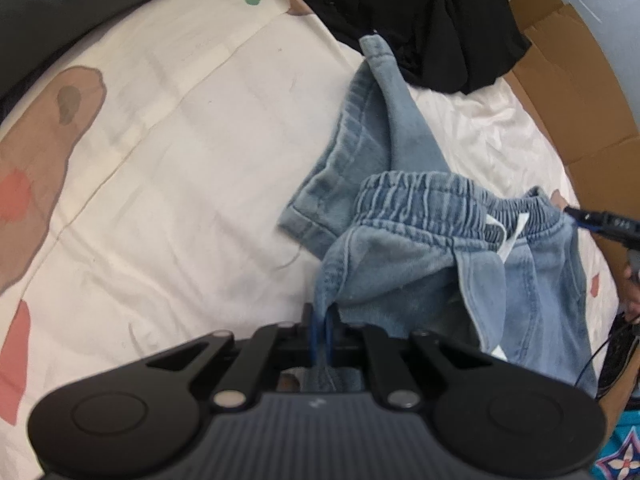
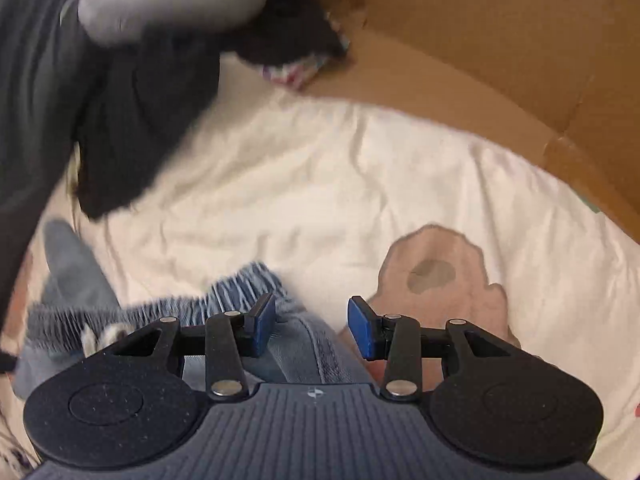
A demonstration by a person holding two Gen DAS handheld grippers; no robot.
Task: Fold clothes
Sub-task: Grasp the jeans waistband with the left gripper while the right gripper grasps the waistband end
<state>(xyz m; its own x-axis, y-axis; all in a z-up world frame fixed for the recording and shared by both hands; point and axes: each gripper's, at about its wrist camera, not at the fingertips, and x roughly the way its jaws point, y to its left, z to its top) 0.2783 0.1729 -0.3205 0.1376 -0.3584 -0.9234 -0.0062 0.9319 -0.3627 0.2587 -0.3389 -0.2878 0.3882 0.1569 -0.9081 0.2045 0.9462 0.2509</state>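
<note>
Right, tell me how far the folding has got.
Nothing looks folded yet. The denim shorts lie crumpled on the bedsheet. The left gripper is shut on their fabric edge, while the right gripper hovers open over the waistband. A black garment sits in an untouched heap beyond.

Denim shorts (image 1: 420, 248): light blue, faded wash; elastic waistband streaked darker blue; white label at the waistband.
Bed sheet (image 1: 192, 152): cream, printed with tan-brown blobs carrying a grey-brown spot, plus salmon-red and green patches.
Black garment (image 1: 420, 20): plain black, no visible pattern.
Cardboard box (image 2: 480, 60): plain brown.
Left gripper (image 1: 320, 320): black body, grey ribbed panel, blue pads.
Right gripper (image 2: 312, 328): same black and grey; pads (image 2: 362, 330) blue.
Grey plush shape (image 2: 168, 0): pale grey, blurred.
</note>
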